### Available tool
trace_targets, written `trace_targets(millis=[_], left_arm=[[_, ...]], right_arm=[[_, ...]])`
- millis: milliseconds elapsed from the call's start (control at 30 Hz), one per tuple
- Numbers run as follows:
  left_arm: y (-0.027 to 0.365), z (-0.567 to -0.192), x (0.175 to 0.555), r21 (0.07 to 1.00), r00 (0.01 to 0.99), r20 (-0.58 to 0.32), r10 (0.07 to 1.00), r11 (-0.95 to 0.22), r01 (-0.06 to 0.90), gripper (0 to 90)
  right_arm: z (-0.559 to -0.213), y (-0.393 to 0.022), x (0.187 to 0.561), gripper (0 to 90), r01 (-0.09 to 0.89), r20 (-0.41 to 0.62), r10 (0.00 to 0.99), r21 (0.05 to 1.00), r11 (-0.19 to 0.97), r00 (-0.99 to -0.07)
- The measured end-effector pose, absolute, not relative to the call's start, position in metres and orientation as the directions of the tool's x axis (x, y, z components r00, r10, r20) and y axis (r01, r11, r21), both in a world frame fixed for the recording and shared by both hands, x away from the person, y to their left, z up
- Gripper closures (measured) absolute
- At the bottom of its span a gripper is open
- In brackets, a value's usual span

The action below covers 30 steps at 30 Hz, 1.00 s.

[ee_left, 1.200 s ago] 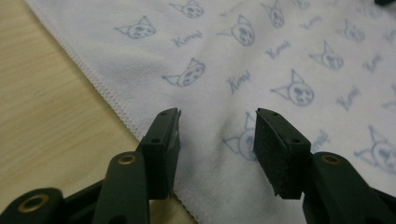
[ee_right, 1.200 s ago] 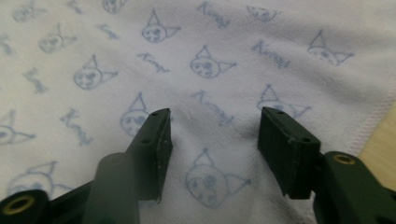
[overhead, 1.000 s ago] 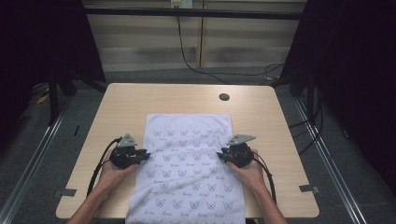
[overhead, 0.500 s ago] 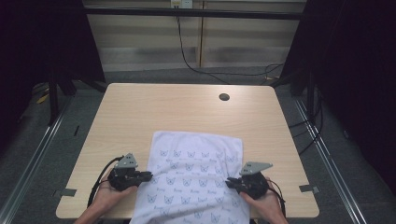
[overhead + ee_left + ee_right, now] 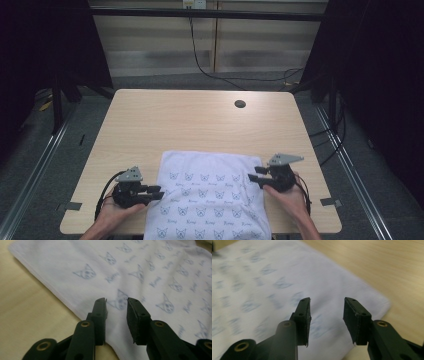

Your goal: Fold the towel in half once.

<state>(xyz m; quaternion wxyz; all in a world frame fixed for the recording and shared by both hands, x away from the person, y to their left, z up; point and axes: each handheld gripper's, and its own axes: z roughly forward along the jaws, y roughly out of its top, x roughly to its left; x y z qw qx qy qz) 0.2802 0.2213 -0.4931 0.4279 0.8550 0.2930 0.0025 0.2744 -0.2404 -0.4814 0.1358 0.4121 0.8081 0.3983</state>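
Where tongs (image 5: 158,192) gape, towel (image 5: 210,200) between.

A lab-like recording booth is suggested: a plain wooden desk (image 5: 200,125) is enclosed by black curtains (image 5: 380,75), metal rails (image 5: 35,160) are laid on grey floor, and a cable (image 5: 200,55) is hung behind.

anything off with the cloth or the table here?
Nothing damaged or spilled. The white printed cloth lies folded, its near part hanging past the table front edge, and its far edge runs slightly crooked. Left gripper and right gripper sit at its side edges, jaws apart, just opened, gripping nothing.
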Motion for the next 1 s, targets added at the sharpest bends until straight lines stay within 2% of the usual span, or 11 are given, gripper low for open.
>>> trace_targets(millis=[100,167,267,400,500,600,667,733,867,967,1000], left_arm=[[0.219,-0.494,0.307,0.732,0.801,-0.245,0.546,-0.437,0.522,64.0],[0.218,-0.492,0.319,0.746,0.787,-0.256,0.562,-0.402,0.530,61.9],[0.211,-0.488,0.335,0.755,0.779,-0.229,0.584,-0.399,0.521,59.7],[0.199,-0.489,0.354,0.768,0.765,-0.206,0.611,-0.383,0.513,55.1],[0.191,-0.495,0.362,0.753,0.754,-0.190,0.628,-0.399,0.523,51.6],[0.188,-0.499,0.364,0.740,0.746,-0.183,0.640,-0.410,0.533,48.5],[0.186,-0.499,0.362,0.730,0.765,-0.111,0.635,-0.470,0.496,47.6],[0.190,-0.502,0.364,0.724,0.747,-0.135,0.651,-0.450,0.523,47.7],[0.193,-0.504,0.360,0.738,0.759,-0.116,0.640,-0.456,0.498,49.9],[0.188,-0.503,0.354,0.729,0.790,-0.060,0.610,-0.513,0.452,56.3],[0.188,-0.503,0.352,0.726,0.797,-0.077,0.599,-0.514,0.457,61.5]], right_arm=[[-0.494,-0.245,0.311,50.9,0.591,0.079,0.824,0.735,0.333,-0.562],[-0.502,-0.246,0.317,46.6,0.622,0.094,0.838,0.715,0.319,-0.538],[-0.505,-0.244,0.318,47.6,0.608,0.061,0.834,0.715,0.347,-0.548],[-0.504,-0.237,0.313,70.4,0.587,0.046,0.812,0.715,0.380,-0.582],[-0.505,-0.236,0.313,81.7,0.585,0.074,0.796,0.719,0.375,-0.601],[-0.505,-0.237,0.313,83.7,0.590,0.087,0.795,0.720,0.366,-0.600],[-0.505,-0.236,0.313,84.1,0.587,0.085,0.793,0.720,0.370,-0.604],[-0.505,-0.236,0.312,84.2,0.591,0.092,0.796,0.721,0.361,-0.598],[-0.506,-0.236,0.311,84.3,0.589,0.101,0.793,0.727,0.353,-0.601],[-0.505,-0.235,0.310,84.8,0.589,0.104,0.788,0.725,0.358,-0.607],[-0.505,-0.234,0.309,84.9,0.590,0.108,0.785,0.724,0.358,-0.610]])
